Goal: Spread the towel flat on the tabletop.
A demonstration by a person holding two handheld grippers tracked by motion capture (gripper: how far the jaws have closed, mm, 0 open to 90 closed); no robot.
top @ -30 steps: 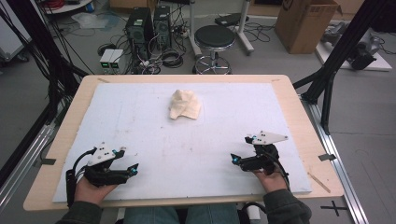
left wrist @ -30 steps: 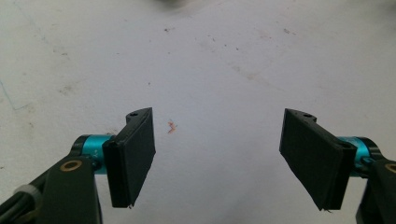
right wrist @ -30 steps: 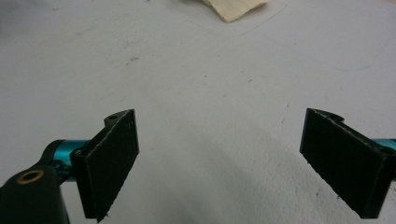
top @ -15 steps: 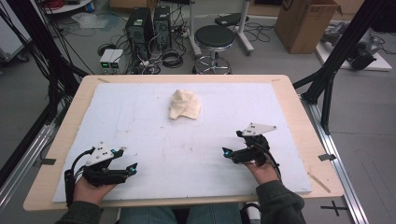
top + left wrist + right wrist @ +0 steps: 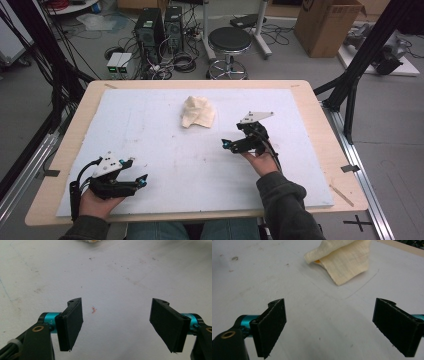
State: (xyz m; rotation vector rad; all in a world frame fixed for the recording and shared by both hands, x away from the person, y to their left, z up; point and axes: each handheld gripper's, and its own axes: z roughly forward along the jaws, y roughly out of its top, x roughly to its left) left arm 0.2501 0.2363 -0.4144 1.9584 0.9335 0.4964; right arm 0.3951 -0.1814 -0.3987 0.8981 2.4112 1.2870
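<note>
A crumpled cream cloth point(image 5: 198, 112) lies on the white board toward the far middle; in the right gripper view the cloth point(image 5: 342, 260) sits ahead of the jaws with something orange peeking from under a fold. My right gripper point(image 5: 226, 145) is open, a short way to the near right of the cloth, nothing between its jaws point(image 5: 332, 330). My left gripper point(image 5: 142, 180) rests open at the near left of the board, far from the cloth, its jaws wide apart over bare board point(image 5: 117, 327). A sliver of the cloth point(image 5: 90, 241) shows at the top edge of the left gripper view.
The white board point(image 5: 150, 135) covers a wooden table point(image 5: 325, 115). Beyond the far edge stand a black stool point(image 5: 229, 40), computer towers point(image 5: 160, 25) with cables, and a cardboard box point(image 5: 327, 22). Black frame struts point(image 5: 360, 65) rise at the right.
My right gripper has moved forward and left across the board toward the cloth. The left gripper has stayed near the front left edge. The cloth has not moved.
</note>
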